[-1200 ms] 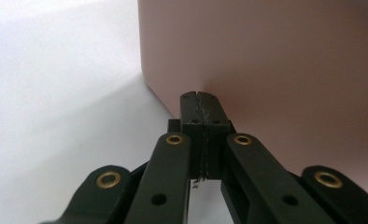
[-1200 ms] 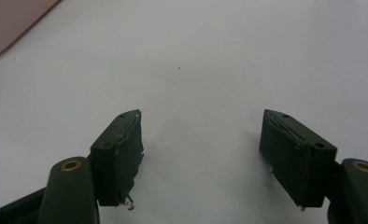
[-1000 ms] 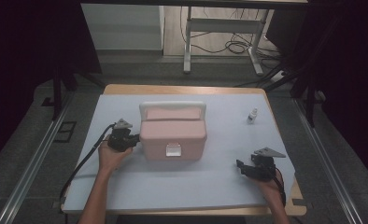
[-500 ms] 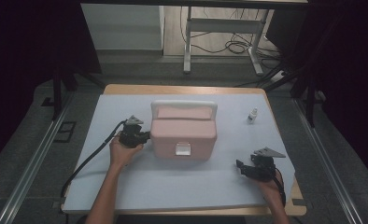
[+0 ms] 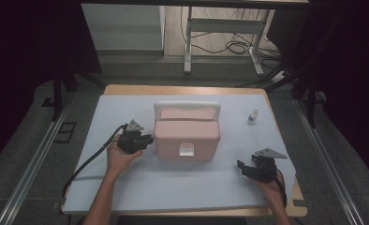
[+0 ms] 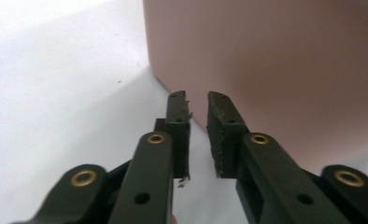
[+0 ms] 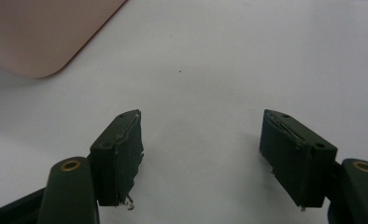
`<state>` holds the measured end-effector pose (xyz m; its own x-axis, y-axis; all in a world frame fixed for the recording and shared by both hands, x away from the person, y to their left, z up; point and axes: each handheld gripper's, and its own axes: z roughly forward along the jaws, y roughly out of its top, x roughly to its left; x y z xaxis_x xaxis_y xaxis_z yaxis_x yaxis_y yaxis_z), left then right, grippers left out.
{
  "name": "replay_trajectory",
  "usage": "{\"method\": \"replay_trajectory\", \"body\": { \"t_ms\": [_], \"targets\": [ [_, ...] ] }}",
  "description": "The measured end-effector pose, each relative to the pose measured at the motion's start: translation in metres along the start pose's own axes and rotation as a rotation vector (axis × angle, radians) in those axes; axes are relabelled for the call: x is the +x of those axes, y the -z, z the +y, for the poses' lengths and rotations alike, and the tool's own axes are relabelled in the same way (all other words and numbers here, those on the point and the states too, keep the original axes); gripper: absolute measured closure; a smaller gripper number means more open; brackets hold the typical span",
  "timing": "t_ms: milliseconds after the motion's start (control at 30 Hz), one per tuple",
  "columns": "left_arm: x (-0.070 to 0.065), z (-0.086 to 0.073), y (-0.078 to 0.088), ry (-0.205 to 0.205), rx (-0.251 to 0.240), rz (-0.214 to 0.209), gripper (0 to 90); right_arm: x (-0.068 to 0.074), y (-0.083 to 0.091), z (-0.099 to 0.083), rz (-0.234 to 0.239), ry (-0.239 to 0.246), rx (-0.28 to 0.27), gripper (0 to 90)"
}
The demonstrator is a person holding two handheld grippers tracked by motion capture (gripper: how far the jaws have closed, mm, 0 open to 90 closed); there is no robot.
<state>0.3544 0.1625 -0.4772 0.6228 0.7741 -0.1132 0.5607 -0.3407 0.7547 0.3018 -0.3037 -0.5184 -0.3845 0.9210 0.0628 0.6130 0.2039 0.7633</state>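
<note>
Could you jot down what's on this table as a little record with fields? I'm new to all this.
surface: table with a pale blue cover
main thing: pink box, lid shut, white handle, white latch at its front
small thing: bottle, right of the box, apart from it
left gripper: beside the box's left wall, jaws just opening, narrow gap, nothing between them
right gripper: near the table's right front, jaws wide, nothing between them

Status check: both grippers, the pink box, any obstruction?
Left gripper just opening, empty, beside pink box. Right gripper open, empty. Small bottle stands apart.
</note>
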Motion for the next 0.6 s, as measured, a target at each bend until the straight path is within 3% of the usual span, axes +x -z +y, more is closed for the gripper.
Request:
{"method": "replay_trajectory", "body": {
  "t_ms": [233, 300, 433, 600],
  "targets": [
    [0.003, -0.028, 0.027, -0.01, -0.002, -0.061, 62.7, -0.004, 0.004, 0.002, 0.011, -0.011, -0.017, 29.5],
    [0.004, -0.033, 0.03, -0.027, 0.02, -0.053, 57.8, -0.005, 0.004, 0.002, 0.014, -0.011, -0.019, 29.2],
    [0.006, -0.048, 0.037, -0.015, 0.028, -0.068, 52.4, -0.004, 0.003, 0.003, 0.013, -0.006, -0.018, 29.1],
    [0.008, -0.053, 0.039, -0.024, 0.037, -0.091, 47.5, -0.003, 0.002, 0.002, 0.022, 0.001, -0.013, 29.8]
  ]
}}
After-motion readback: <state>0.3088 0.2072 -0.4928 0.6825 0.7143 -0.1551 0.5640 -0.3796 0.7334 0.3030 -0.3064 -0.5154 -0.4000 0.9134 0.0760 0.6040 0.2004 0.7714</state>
